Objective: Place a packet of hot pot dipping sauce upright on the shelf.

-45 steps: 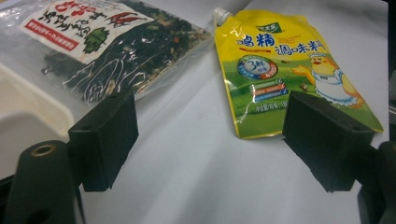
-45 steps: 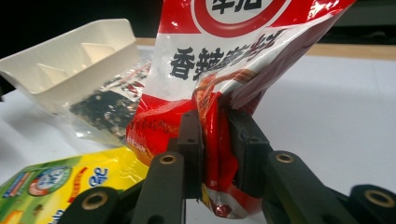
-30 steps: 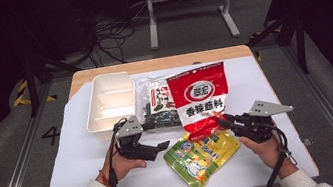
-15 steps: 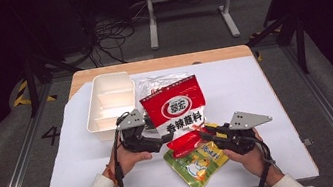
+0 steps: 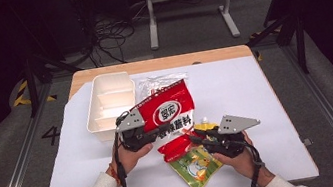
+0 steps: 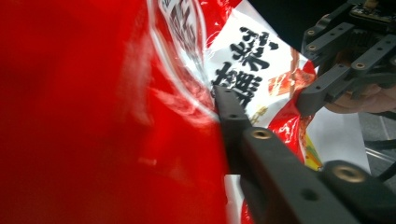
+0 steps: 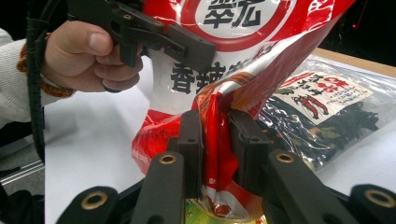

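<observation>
High view: a person at a white surface (image 5: 268, 108) holds the red packet (image 5: 167, 111) lifted between two tools.
Left tool (image 5: 148, 133): its jaws have just been closing and are now clamped on the upper side edge of the red packet.
Right tool (image 5: 197, 140): pinches the packet's crumpled bottom end (image 7: 215, 140), jaws narrow around the film.
Red packet, place: raised off the surface, tilted, in front of the white tray (image 5: 105, 105) and above the yellow-green packet (image 5: 193, 165).
Step in hand: likely a handover or a two-tool carry, both grips on.
Next move: probably one tool lets go, or both carry the packet toward the tray; it needs the film kept taut, not torn.
Count: two tools, one tray, three packets, the third being the clear bag of dark dried goods (image 7: 327, 121).
</observation>
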Demonstrator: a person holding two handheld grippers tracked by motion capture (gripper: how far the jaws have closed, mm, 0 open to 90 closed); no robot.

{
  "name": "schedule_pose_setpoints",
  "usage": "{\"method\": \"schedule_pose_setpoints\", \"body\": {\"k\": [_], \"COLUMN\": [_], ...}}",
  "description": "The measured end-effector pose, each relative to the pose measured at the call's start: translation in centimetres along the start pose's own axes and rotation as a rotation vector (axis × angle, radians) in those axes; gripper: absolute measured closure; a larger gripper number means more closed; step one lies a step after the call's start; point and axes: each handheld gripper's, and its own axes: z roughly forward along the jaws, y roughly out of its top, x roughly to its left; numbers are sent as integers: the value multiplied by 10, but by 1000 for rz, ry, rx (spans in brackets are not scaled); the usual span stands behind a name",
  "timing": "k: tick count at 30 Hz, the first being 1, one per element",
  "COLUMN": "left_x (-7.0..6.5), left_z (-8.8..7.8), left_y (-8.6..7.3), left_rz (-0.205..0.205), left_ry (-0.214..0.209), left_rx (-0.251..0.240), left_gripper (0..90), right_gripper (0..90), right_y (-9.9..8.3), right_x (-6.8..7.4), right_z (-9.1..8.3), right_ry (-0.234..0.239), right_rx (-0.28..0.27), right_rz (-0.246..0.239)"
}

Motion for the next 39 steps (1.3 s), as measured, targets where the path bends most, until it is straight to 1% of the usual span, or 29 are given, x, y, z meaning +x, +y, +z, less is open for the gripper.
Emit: {"method": "schedule_pose_setpoints", "body": {"k": [1,3,5,6,7,8,9,10,11,13,15,16,17,18,19,21,23,25,27,28,30,31,32,33,38,39], "left_x": [0,2,3,2,3,2,2,2,3,2,2,2,3,2,3,2,2,3,5,7,10,13,17,20,35,38], "left_z": [0,-2,-4,-5,-6,-7,-8,-9,-10,-12,-13,-13,-14,-14,-15,-16,-19,-21,-24,-26,-29,-32,-34,-37,-51,-54], "left_y": [0,1,3,5,6,7,8,10,11,13,16,16,17,19,20,24,28,32,35,37,40,42,44,46,53,55], "left_rz": [-3,8,2,5,16,9,17,27,27,39,45,45,51,56,52,61,72,88,88,93,98,104,106,105,99,104], "left_ry": [5,14,12,17,19,14,20,17,9,15,14,14,18,22,20,29,25,37,37,46,49,61,63,69,100,105], "left_rx": [-1,-1,-16,-14,-24,-27,-33,-31,-36,-35,-39,-39,-39,-40,-49,-55,-60,-62,-67,-71,-72,-66,-70,-69,-83,-87], "left_gripper": [899,899,900,900,900,900,900,900,900,900,900,900,900,900,900,900,900,900,900,900,900,900,900,900,900,900], "right_gripper": [748,745,739,737,734,731,728,721,698,665,611,611,575,566,540,473,448,428,420,418,413,407,404,404,403,403], "right_y": [0,1,2,2,2,2,2,3,3,3,3,3,3,3,3,3,3,2,2,2,1,0,-1,-2,-6,-7], "right_x": [0,0,0,0,1,2,2,2,3,2,1,1,0,-1,-1,-3,-5,-8,-9,-10,-11,-11,-12,-13,-18,-19], "right_z": [1,3,5,6,7,8,8,9,10,10,10,10,9,9,8,4,0,-5,-9,-11,-15,-16,-18,-20,-29,-31], "right_ry": [-3,-8,-14,-16,-20,-19,-19,-20,-22,-23,-30,-30,-34,-35,-36,-46,-50,-56,-61,-68,-76,-78,-84,-88,-116,-120], "right_rx": [0,1,6,12,17,16,16,18,22,28,30,30,33,33,29,24,26,19,18,18,16,17,22,24,23,22], "right_rz": [1,5,9,1,-2,-4,-2,2,3,3,17,17,28,30,31,37,53,62,63,63,63,66,66,65,86,88]}}
